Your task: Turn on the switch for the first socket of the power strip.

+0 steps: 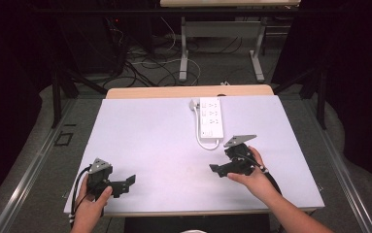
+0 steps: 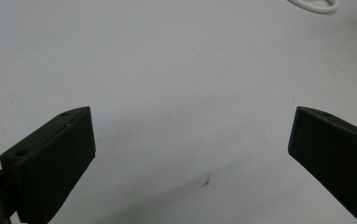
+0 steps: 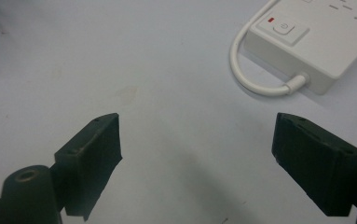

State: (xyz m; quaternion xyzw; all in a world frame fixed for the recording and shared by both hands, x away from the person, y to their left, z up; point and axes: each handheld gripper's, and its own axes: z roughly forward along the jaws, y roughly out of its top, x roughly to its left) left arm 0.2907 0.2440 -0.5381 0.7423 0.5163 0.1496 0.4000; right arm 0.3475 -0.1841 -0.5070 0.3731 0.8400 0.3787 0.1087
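The white power strip, lying flat at the bench far-centre just beyond the right tool, w/ both it and the left tool spread empty, is judged rigid, light, smooth-sided, best gripped across its narrow width, not by the looped cord.

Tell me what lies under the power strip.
The power strip lies flat on the white table, its cord looping out beside it. Whatever sits directly beneath its body is covered.

Power strip cropped at edge
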